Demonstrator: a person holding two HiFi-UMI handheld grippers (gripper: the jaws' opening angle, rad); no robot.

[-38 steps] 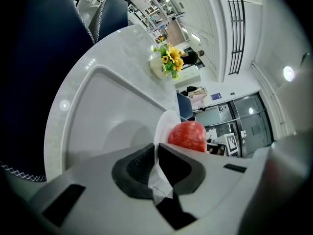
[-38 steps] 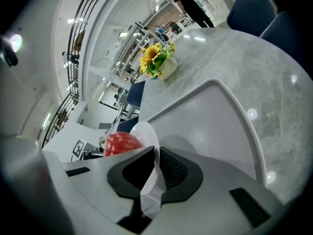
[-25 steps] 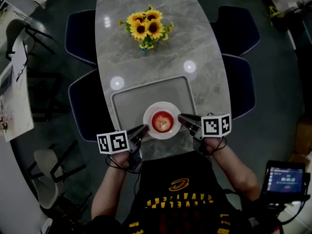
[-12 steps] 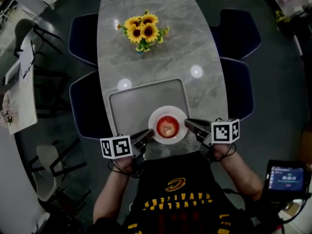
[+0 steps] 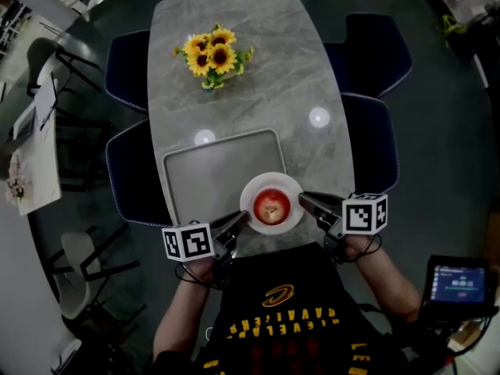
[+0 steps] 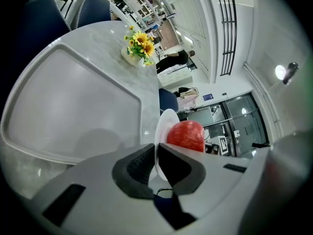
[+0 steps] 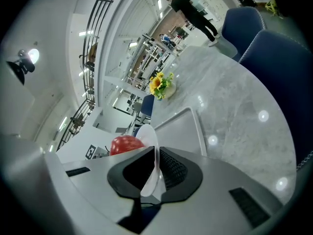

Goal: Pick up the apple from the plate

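Apple (image 5: 270, 206) and its carrier, shown in three views.

**Head view.** The red apple lies at the middle of the white plate (image 5: 251, 187). The left gripper (image 5: 241, 219) holds the plate's left rim and the right gripper (image 5: 306, 201) its right rim. The plate overlaps the corner of the grey tray (image 5: 211, 170) and the edge of the marble surface (image 5: 305, 61) closest to the person. The sunflowers (image 5: 209, 56) stand well beyond the plate, and dark chairs (image 5: 375, 139) flank it.

**Left gripper view.** The fingers (image 6: 133, 165) are clamped on the thin plate rim (image 6: 157, 136), with the apple just past them.

**Right gripper view.** The fingers (image 7: 172, 169) are likewise clamped on the rim (image 7: 151, 146), and the apple shows beyond it.

**Step in hand.** The apple is not yet grasped, since both grippers are occupied with the plate. The next move probably calls for resting the plate flat, releasing one rim, and spreading those fingers wide enough to span the fruit.

**Room.** The bare tray beyond the plate offers the safest landing. On the person's side of the plate the surface ends almost at once, so a tilt risks rolling the apple off.
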